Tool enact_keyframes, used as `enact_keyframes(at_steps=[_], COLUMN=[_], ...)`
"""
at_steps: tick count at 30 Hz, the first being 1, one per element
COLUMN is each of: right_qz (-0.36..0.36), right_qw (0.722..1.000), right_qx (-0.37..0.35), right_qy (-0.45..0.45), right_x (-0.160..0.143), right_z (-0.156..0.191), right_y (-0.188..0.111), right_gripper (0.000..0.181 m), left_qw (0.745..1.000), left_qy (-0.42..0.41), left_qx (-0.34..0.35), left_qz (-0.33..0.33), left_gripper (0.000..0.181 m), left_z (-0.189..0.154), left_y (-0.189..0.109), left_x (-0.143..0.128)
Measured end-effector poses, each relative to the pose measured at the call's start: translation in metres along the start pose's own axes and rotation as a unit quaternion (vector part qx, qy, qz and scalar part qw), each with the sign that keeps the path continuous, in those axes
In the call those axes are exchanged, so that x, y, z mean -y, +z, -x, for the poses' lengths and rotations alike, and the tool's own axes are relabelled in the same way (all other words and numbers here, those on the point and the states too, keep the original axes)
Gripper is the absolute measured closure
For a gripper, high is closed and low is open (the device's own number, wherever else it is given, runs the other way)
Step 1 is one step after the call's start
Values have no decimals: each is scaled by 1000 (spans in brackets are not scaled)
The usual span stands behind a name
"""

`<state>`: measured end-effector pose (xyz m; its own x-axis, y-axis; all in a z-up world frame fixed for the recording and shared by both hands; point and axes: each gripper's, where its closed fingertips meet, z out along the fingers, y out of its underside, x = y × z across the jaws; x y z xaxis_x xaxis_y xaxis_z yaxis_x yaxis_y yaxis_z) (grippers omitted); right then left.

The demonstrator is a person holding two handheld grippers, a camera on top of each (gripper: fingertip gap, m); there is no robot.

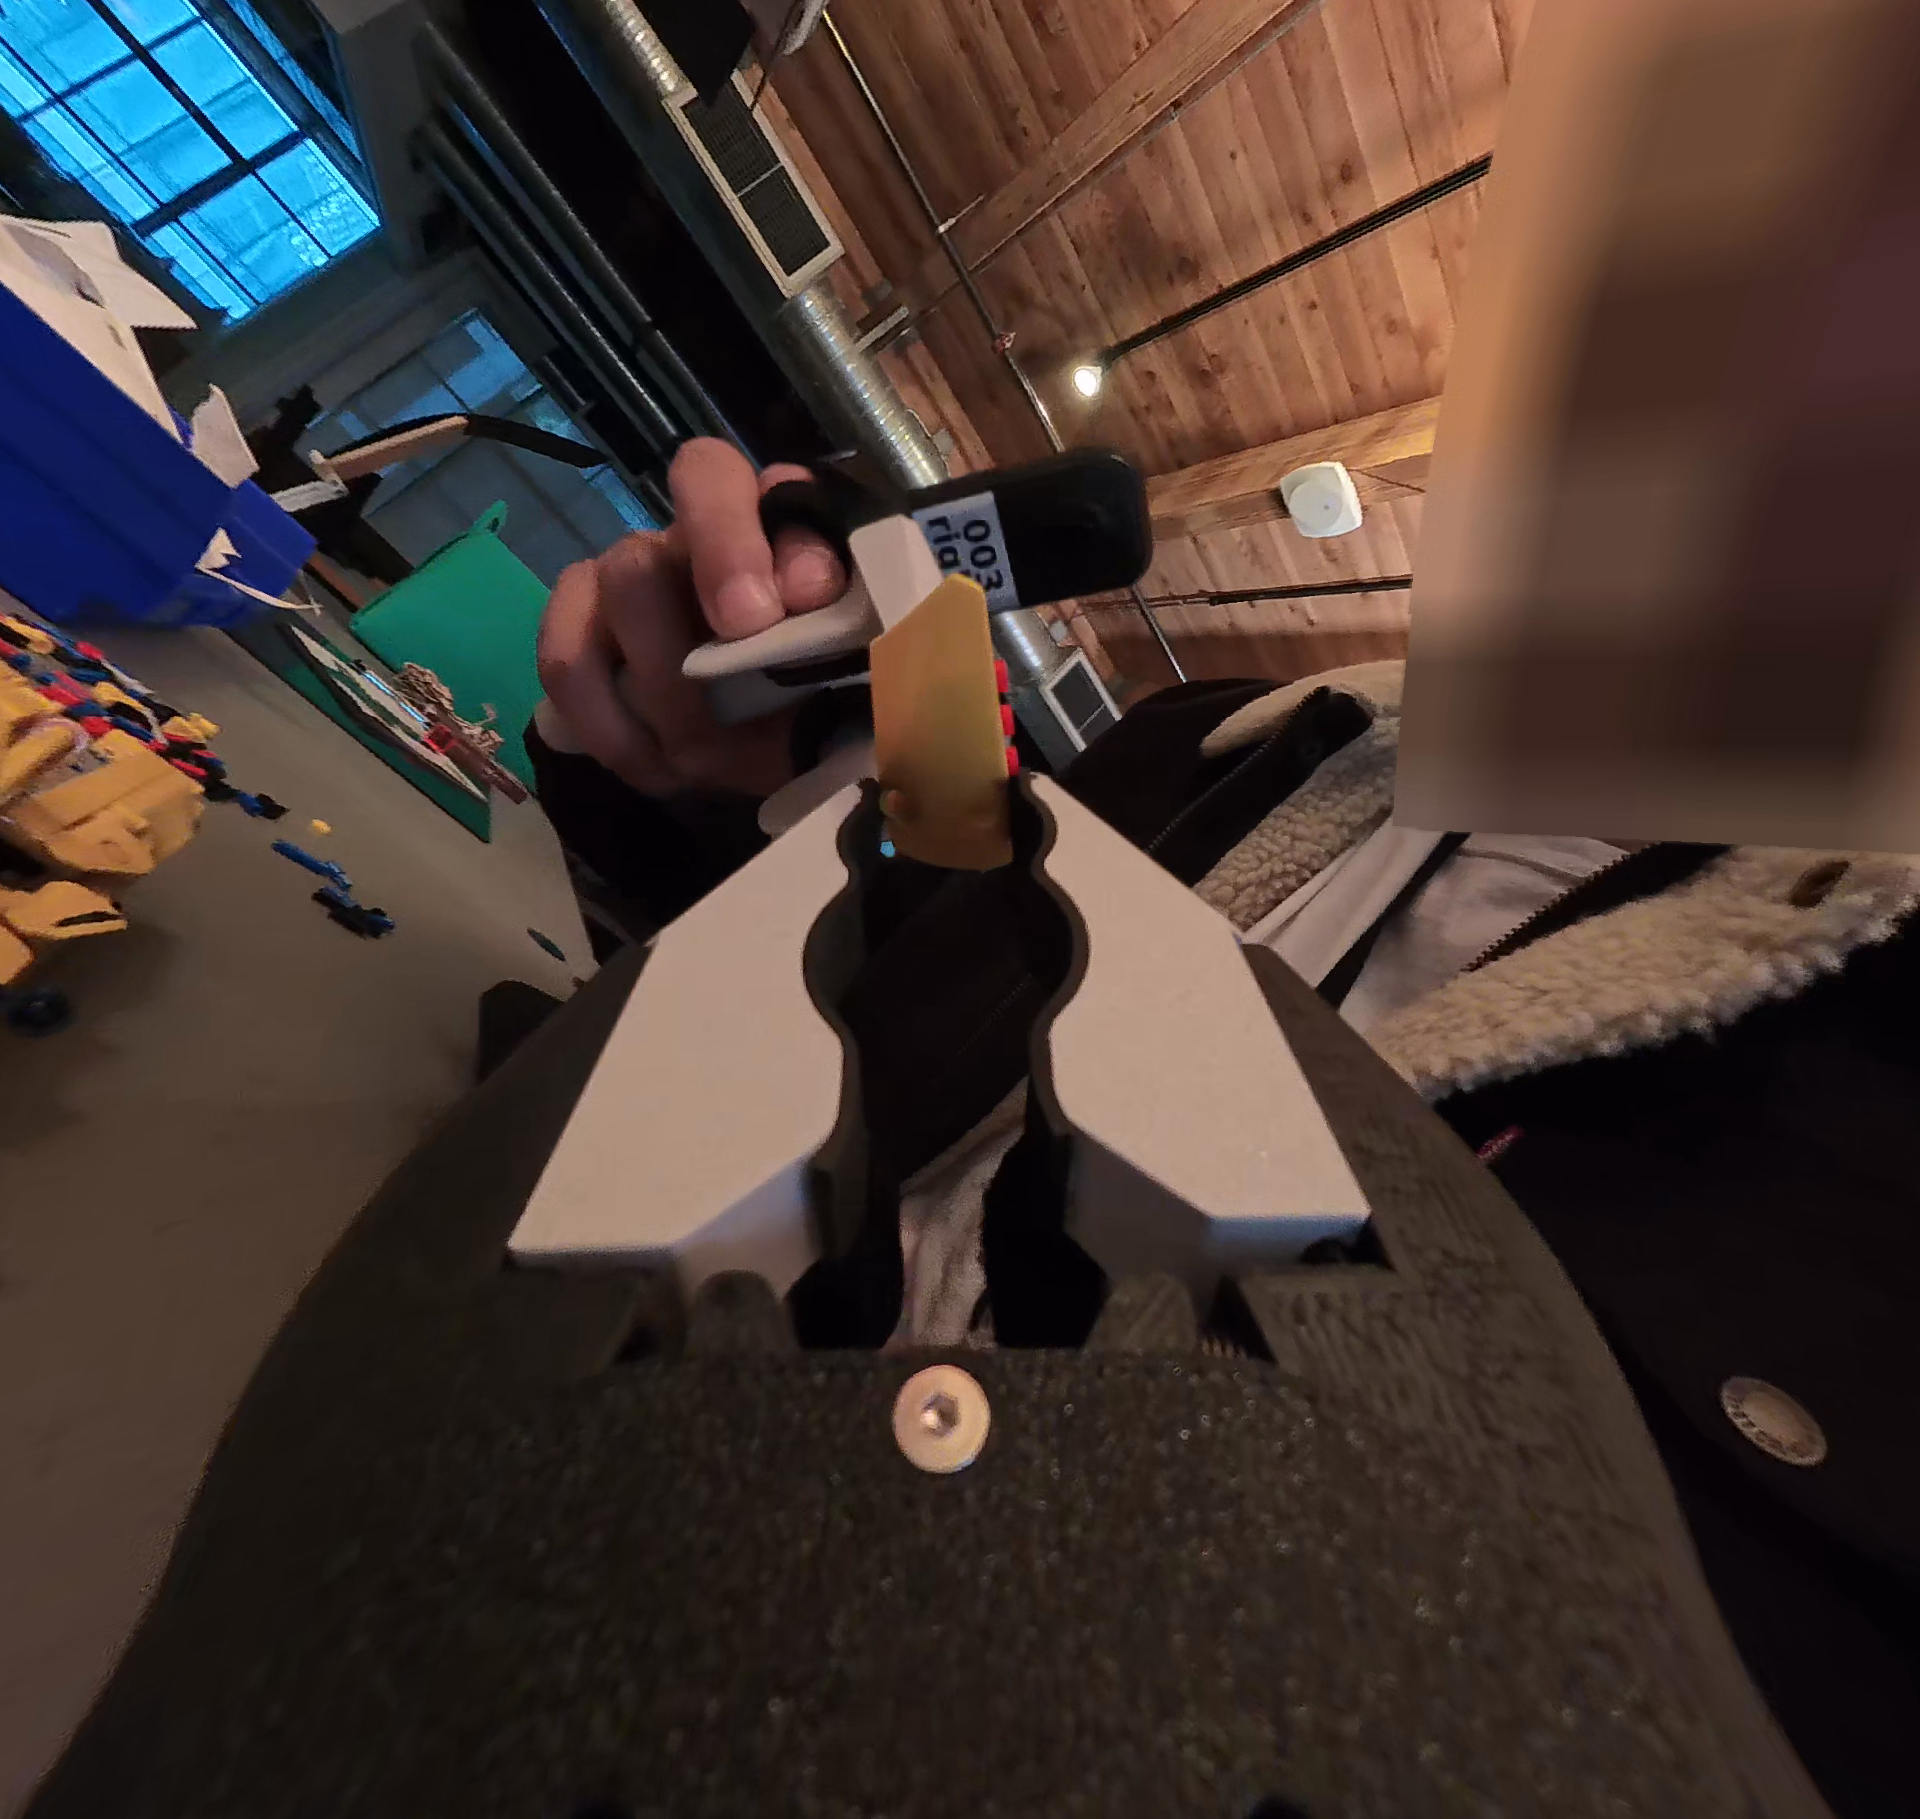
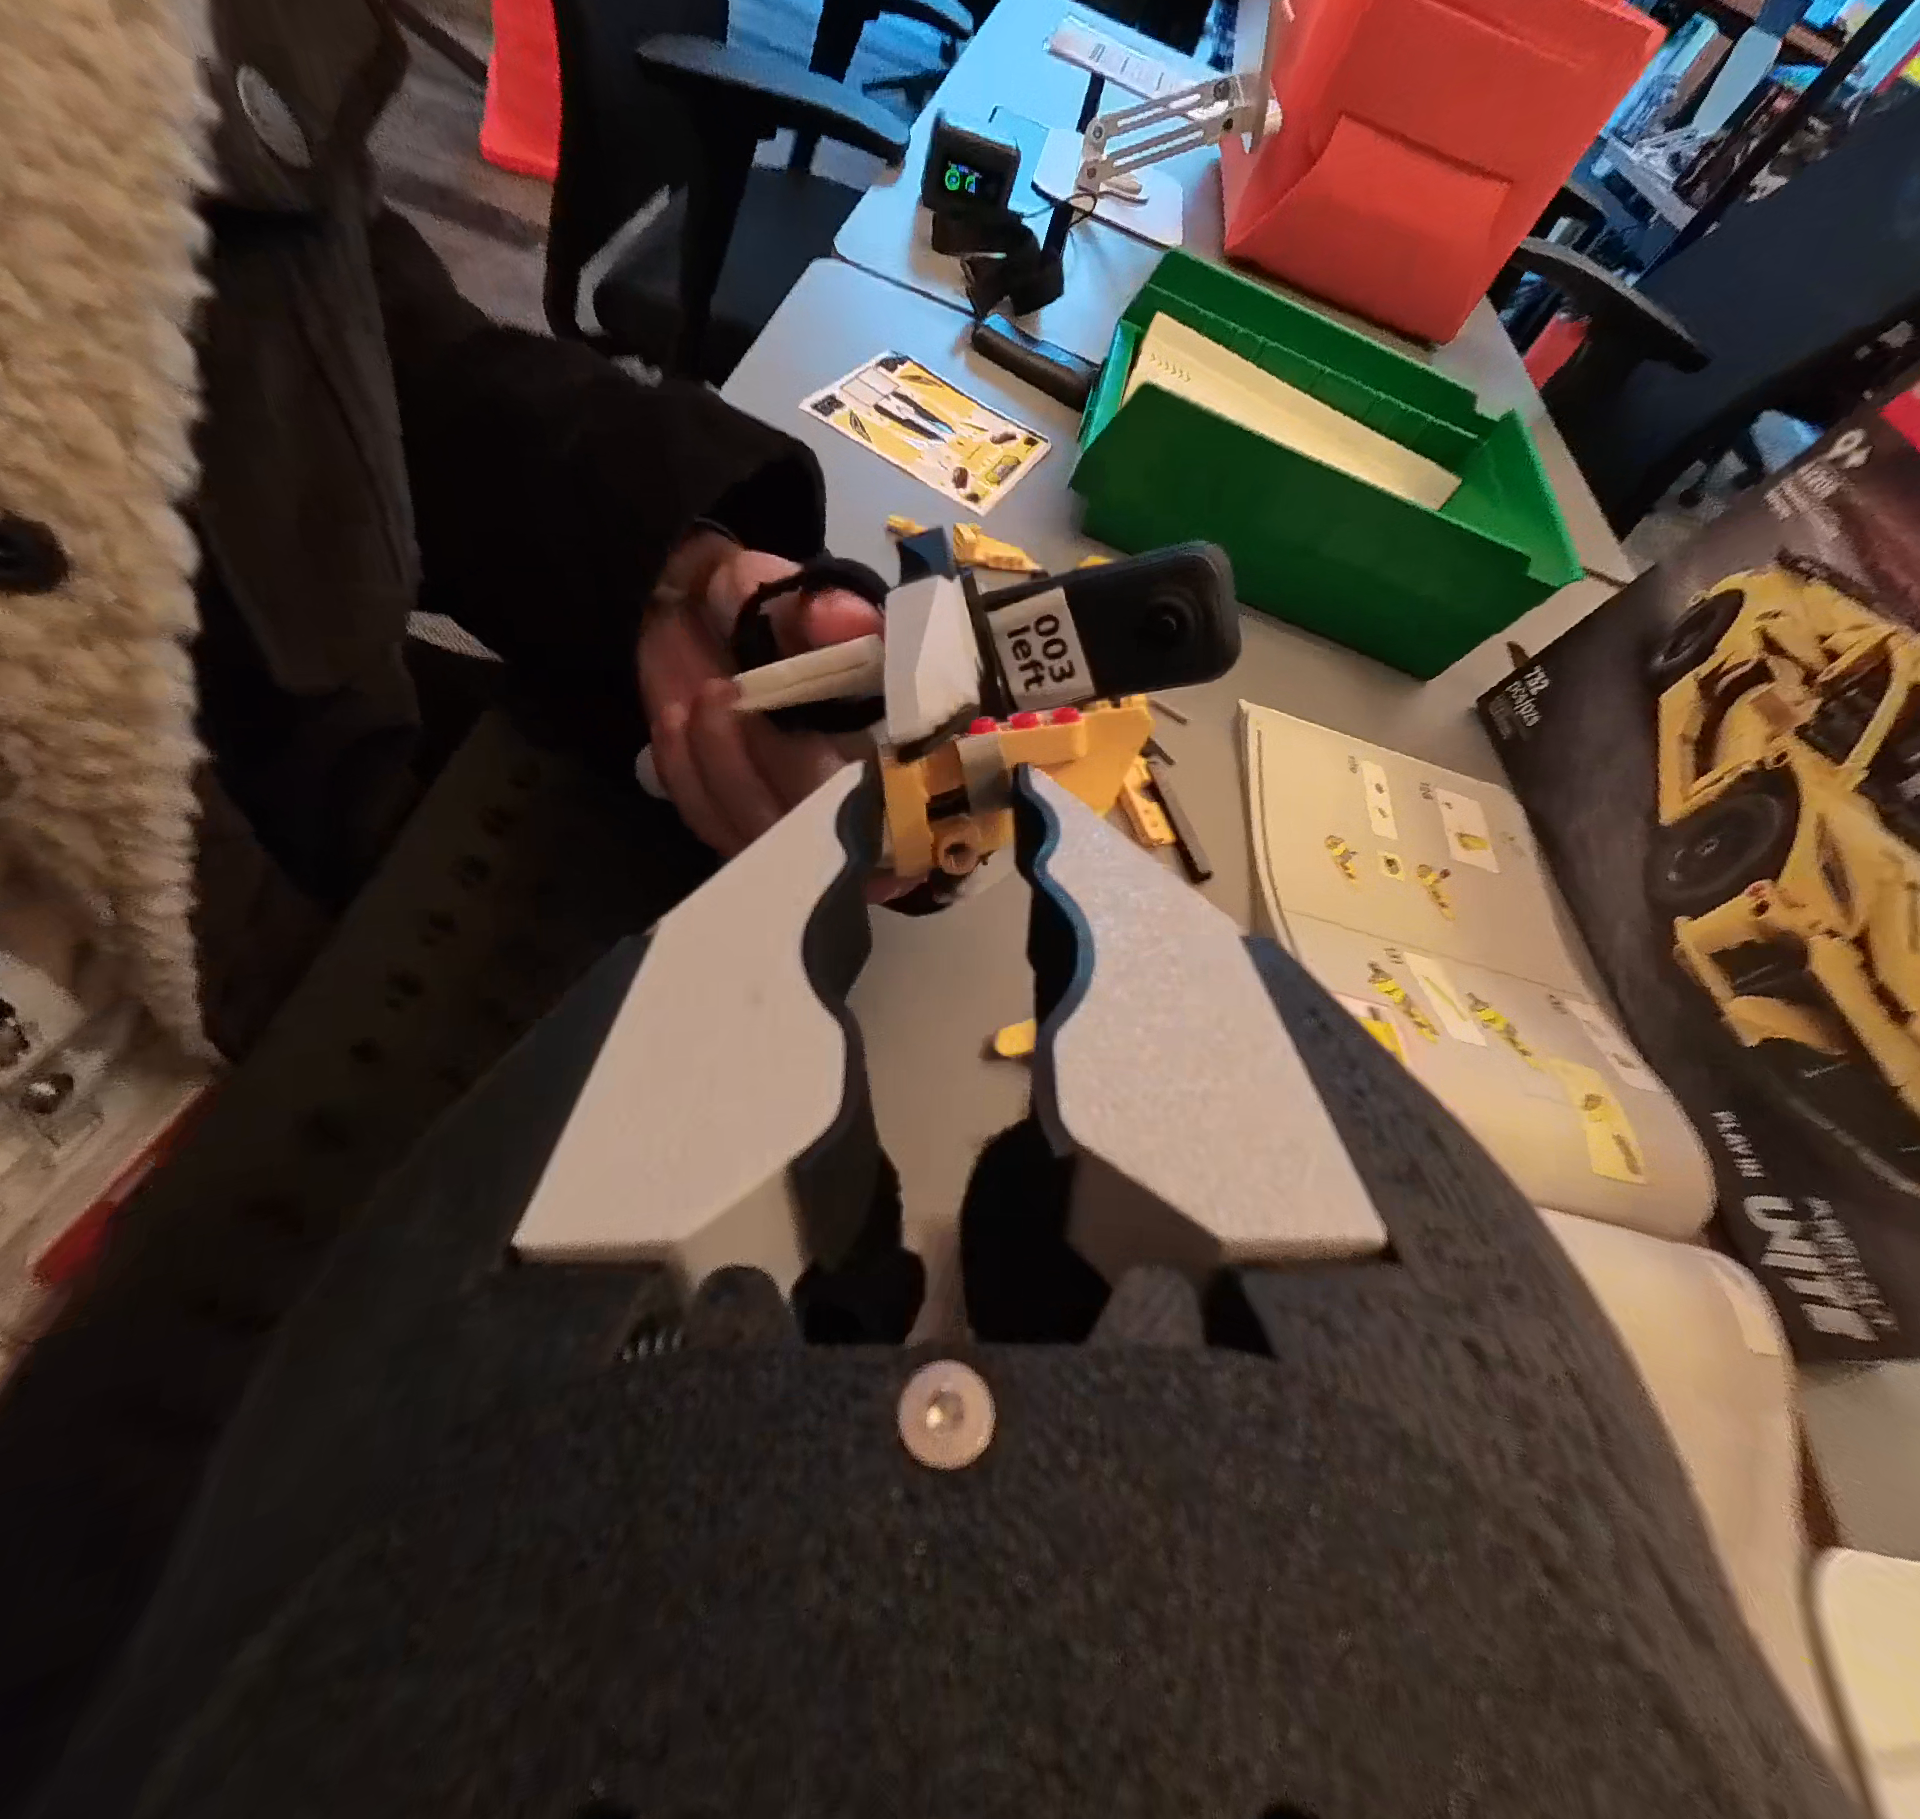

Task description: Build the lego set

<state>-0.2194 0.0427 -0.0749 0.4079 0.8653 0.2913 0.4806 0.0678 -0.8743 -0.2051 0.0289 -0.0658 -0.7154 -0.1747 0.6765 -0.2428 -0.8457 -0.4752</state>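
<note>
Above the tabletop, my left claw and right claw both pinch one yellow lego sub-assembly. It looks light and stiff, but its joints could pop, so I'd grip the solid panel. A green bin holds a white booklet.

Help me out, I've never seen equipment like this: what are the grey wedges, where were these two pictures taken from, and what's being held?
The wedges are the fingers of hand-held grippers; a person squeezes one in each hand. Each picture comes from a camera on one gripper, looking along its fingers. The left gripper and right gripper both pinch one yellow lego assembly in mid-air. On the grey table lie an open instruction booklet, the set's box, a sticker sheet, a green bin and loose yellow pieces.
</note>
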Motion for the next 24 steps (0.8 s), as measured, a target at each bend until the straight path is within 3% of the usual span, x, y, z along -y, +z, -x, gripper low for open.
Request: enact_keyframes(at_steps=[3, 8, 19, 24], right_qz=[32, 77, 110, 115], right_qw=[999, 997, 993, 992], right_qx=[-19, -4, -20, 31], right_qy=[-32, -4, -43, 42], right_x=[1, -2, -4, -9], right_z=[0, 0, 3, 3], right_y=[0, -1, -2, -3], right_gripper=[158, 159, 160, 158], left_qw=[1000, 1000, 999, 999], left_qy=[-12, -10, -30, -38], left_qx=[-13, -10, -24, -7], left_qz=[-3, -3, -1, -2], left_gripper=[157, 157, 157, 157], left_z=[-2, -2, -2, 6], left_y=[0, 0, 0, 1], left_x=[0, 0, -2, -4])
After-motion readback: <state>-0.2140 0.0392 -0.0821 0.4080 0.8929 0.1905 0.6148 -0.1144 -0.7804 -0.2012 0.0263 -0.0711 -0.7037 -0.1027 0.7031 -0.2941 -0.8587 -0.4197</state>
